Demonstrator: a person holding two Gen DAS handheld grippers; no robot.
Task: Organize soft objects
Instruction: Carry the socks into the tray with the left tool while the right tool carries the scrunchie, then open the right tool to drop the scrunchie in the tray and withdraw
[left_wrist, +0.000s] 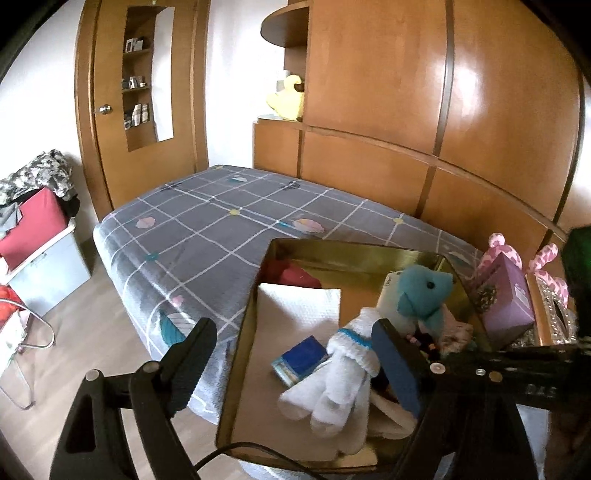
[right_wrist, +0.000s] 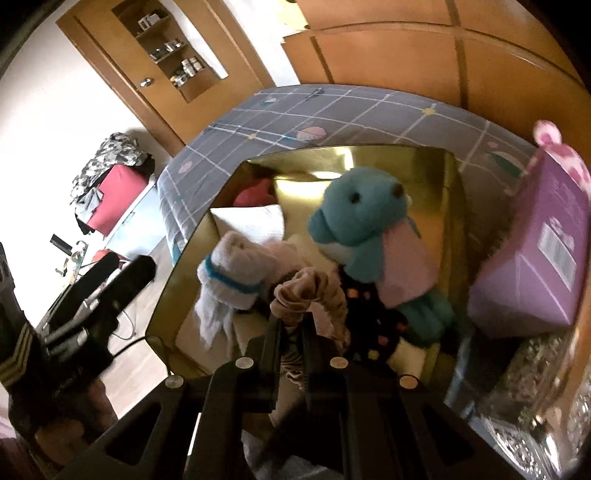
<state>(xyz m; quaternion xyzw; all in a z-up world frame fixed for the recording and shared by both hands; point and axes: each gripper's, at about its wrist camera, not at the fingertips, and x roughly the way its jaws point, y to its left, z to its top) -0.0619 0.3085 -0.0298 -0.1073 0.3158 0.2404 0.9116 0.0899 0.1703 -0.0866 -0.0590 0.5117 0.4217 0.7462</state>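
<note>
Pinching a beige ruffled scrunchie, the right hand-held gripper has its jaws nearly together on the fabric, low over the near part of a gold box that sits on the bed. Just beside the scrunchie, to its left, lies a white glove w/ blue cuff band; right behind it a teal plush bear sits upright against the box's right wall, w/ a dark polka-dot cloth under it. A white folded cloth rests at the box's far-left corner, something red behind it, can't tell what. The left hand-held gripper hangs over the box's near-left edge w/ jaws wide apart, gripping nothing: one finger outside the box wall, the other inside, just beside the glove. In that view a small blue packet lies on the box floor, touching the glove's left side, and the bear is past the glove. Outside the box's right wall, near the bed's right edge, stands a tilted purple carton w/ pink-spotted plush ears behind it. Beyond the bed's far edge: wooden wardrobe panels, a yellow plush on a wardrobe shelf, and a door at the far-left corner.
</note>
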